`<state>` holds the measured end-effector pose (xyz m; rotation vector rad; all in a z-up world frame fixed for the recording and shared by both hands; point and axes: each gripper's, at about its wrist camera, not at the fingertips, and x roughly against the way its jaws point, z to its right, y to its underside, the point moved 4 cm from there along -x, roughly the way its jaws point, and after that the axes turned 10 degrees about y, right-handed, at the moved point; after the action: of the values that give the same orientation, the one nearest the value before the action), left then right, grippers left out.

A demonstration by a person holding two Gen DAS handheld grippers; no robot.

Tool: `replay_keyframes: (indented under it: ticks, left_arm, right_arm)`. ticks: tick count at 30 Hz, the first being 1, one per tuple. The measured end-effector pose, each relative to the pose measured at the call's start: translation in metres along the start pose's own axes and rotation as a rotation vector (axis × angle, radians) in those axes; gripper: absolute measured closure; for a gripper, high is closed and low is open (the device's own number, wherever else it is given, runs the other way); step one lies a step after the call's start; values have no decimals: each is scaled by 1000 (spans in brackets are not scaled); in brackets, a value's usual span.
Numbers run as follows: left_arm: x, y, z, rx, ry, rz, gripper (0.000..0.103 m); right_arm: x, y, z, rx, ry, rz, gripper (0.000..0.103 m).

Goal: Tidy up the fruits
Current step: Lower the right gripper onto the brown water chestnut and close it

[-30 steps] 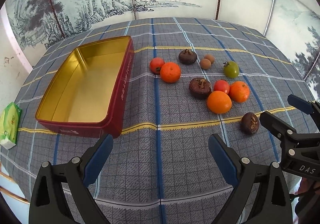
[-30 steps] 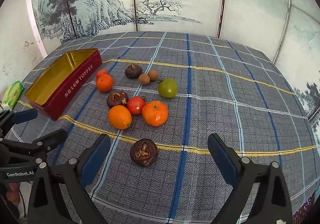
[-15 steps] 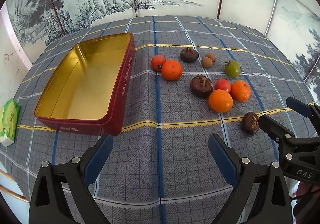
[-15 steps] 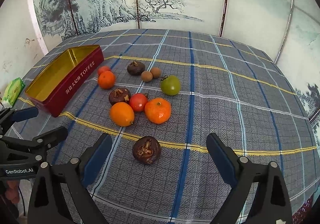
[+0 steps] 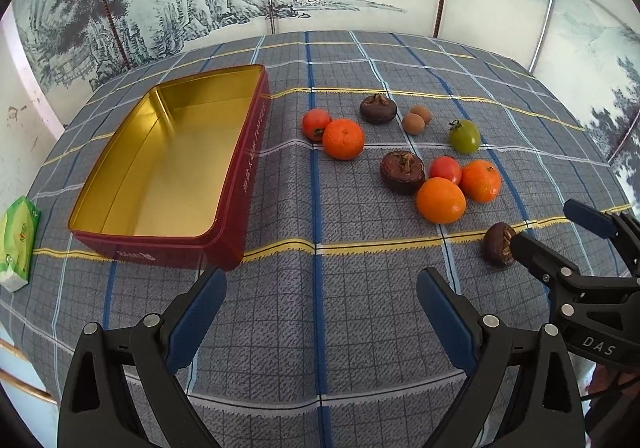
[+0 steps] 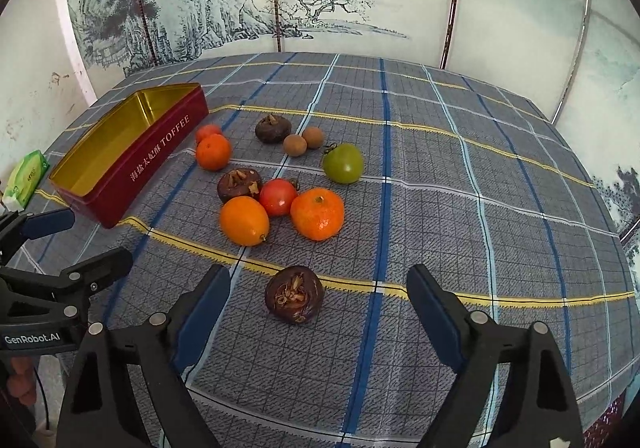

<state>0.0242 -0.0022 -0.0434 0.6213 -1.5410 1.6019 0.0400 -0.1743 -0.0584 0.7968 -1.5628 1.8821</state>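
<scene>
Both grippers hung over a table w/ a grey plaid cloth [image 5: 320, 183].

Left gripper [image 5: 320, 312]: jaws stood wide apart, nothing btwn them, only bare cloth. A red toffee tin [image 5: 240, 167], lid off, gold inside, no fruit in it, sat at approx 11 o'clock from this gripper. A green tissue pack [image 5: 18, 244] lay at the table's edge, at 9 o'clock from the tin.

Right gripper [image 6: 316, 312]: jaws apart and had just been closing in. A dark brown fruit [image 6: 294, 294] lay on the cloth btwn the fingers, nearer the left one, pads not touching it.

Rest of the fruit sat at 12 o'clock from that one, all on the cloth, none in the tin:
- an orange [image 6: 244, 219], a red tomato [image 6: 279, 196] and a mandarin [image 6: 317, 212] bunched touching, w/ a second dark fruit [image 6: 239, 183] just behind them
- a green tomato [image 6: 343, 163] approx 1 o'clock from the bunch
- two small brown round fruits [image 6: 304, 141] side by side, and a third dark fruit [image 6: 273, 129] next to them
- another mandarin [image 6: 213, 151] w/ a small red tomato [image 6: 208, 131] touching it, closest to the tin.
</scene>
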Motion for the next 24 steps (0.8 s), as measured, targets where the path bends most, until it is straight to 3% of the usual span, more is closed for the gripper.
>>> replay_keyframes:
  ticks: [20,24]
  left_arm:
    - [-2,0,8,-27,20,0,9]
    - [-5,0,11,-35,28,-1,12]
  right_arm:
    - [-27,18,-5,10,-38,-83,38]
    - [-33,18,-9,9,-59,-91,51]
